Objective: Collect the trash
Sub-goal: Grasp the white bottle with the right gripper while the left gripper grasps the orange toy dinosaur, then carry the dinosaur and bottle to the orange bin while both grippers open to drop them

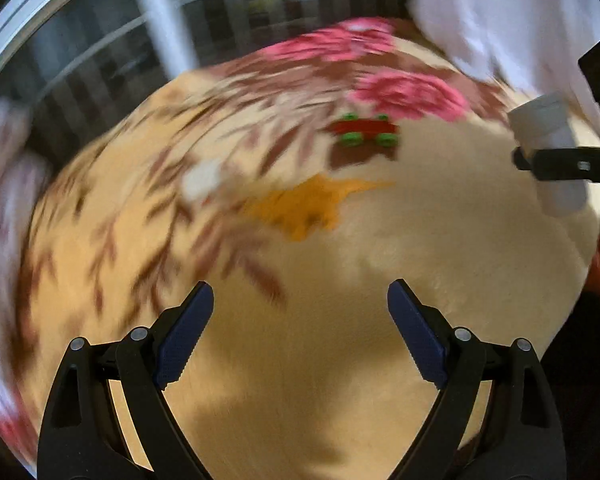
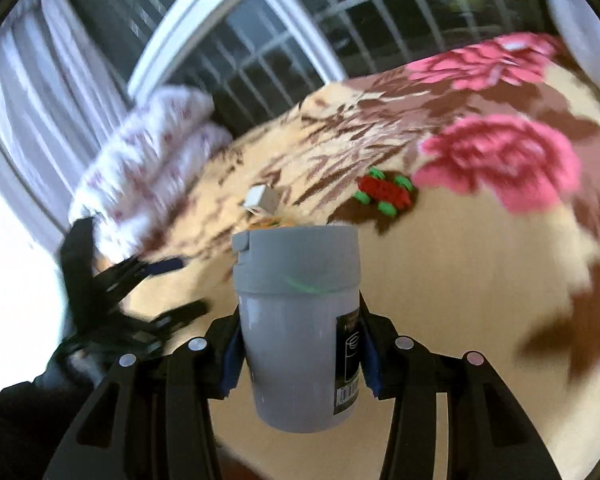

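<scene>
Between the right tool's (image 2: 298, 356) blue pads sits a small grey lidded bin (image 2: 298, 320), pinched upright above the floral blanket (image 2: 480, 300). Beyond it lies a white crumpled scrap (image 2: 262, 200); the left tool (image 1: 300, 336) hangs spread, empty.

Nothing legible — the grey bin (image 2: 298, 344) carries a black label (image 2: 348, 364) with a barcode, print too blurred

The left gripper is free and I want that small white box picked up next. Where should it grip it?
Probably across two opposite flat faces of the small white box, coming from above: it lies tilted on the soft blanket, with open space around it for the left gripper.
</scene>
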Motion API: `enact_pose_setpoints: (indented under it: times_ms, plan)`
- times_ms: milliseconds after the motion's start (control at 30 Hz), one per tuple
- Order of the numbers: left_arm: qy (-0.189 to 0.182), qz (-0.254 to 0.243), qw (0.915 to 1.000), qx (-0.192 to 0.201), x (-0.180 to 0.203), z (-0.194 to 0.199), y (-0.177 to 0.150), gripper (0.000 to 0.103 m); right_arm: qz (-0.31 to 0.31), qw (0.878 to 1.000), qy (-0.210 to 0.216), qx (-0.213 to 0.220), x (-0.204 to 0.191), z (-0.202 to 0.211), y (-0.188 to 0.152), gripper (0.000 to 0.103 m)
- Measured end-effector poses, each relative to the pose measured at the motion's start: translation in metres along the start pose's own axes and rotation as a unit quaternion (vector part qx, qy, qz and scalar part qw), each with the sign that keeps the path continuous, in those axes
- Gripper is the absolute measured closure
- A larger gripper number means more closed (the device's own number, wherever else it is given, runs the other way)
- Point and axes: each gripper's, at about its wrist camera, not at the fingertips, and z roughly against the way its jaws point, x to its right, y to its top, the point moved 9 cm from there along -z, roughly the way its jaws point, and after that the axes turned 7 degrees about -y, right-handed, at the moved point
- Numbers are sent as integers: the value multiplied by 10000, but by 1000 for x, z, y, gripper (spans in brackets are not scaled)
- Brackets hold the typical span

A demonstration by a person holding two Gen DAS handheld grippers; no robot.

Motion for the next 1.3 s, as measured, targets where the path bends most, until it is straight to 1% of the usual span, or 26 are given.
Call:
enact_pose_setpoints:
  times_ms: [67,100,200,233,333,433,533,567,633,667,733,767,800,833,967,1100,1133,1233,1300]
  plan:
    - [-262,-579,9979,-112,5,-10,14,16,-295,9994,-24,197,4,14,-16,56]
    - [-305,-922,9950,-215,5,-19,23,16,-362,9990,-58,254,5,15,-18,56]
    - [-456,-1501,9860,-556,3,-38,35,16,-523,9971,-271,476,12,31,-40,56]
    - [-523,-1617,9832,-667,2,-44,38,16,-605,9960,-382,534,16,37,-48,56]
    - [-724,-1783,9766,-958,-5,-61,45,16,-809,9938,-434,633,26,46,-62,56]
    - [-1107,-1724,9714,-1198,-4,-77,50,16,-971,9920,-445,678,35,47,-68,56]
    - [-1201,-1663,9695,-1343,-4,-95,46,17,-941,9919,-504,683,36,46,-70,56]
    - [-1221,-1603,9698,-1371,-5,-101,44,17,-912,9919,-537,707,35,46,-70,56]
    - [-1448,-1223,9717,-1411,-9,-115,40,17,-840,9926,-528,694,30,45,-71,56]
    - [-1561,-968,9742,-1310,-12,-117,39,18,-821,9927,-538,701,29,45,-72,56]
    - [-1560,-785,9788,-1069,-15,-114,38,25,-752,9928,-594,722,26,45,-72,56]
    - [-1546,-714,9804,-994,-16,-111,37,33,-710,9928,-621,736,24,45,-72,56]
    - [-1519,-543,9828,-901,-18,-108,36,36,-688,9925,-662,765,23,45,-71,56]
    - [-1506,-387,9842,-851,-20,-105,35,36,-657,9927,-663,768,21,44,-71,56]
    - [-1165,255,9902,-730,-19,-94,32,37,-591,9937,-653,693,13,37,-72,56]
    - [-901,806,9909,-595,-16,-76,26,38,-437,9955,-605,585,-3,30,-74,56]
    - [-742,915,9914,-578,-17,-69,22,38,-370,9960,-599,547,-8,28,-75,56]
    - [-448,1078,9923,-420,-16,-44,12,38,-140,9976,-545,407,-25,23,-80,56]
    - [-366,1218,9915,-287,-12,-25,4,38,-25,9980,-535,330,-33,20,-84,56]
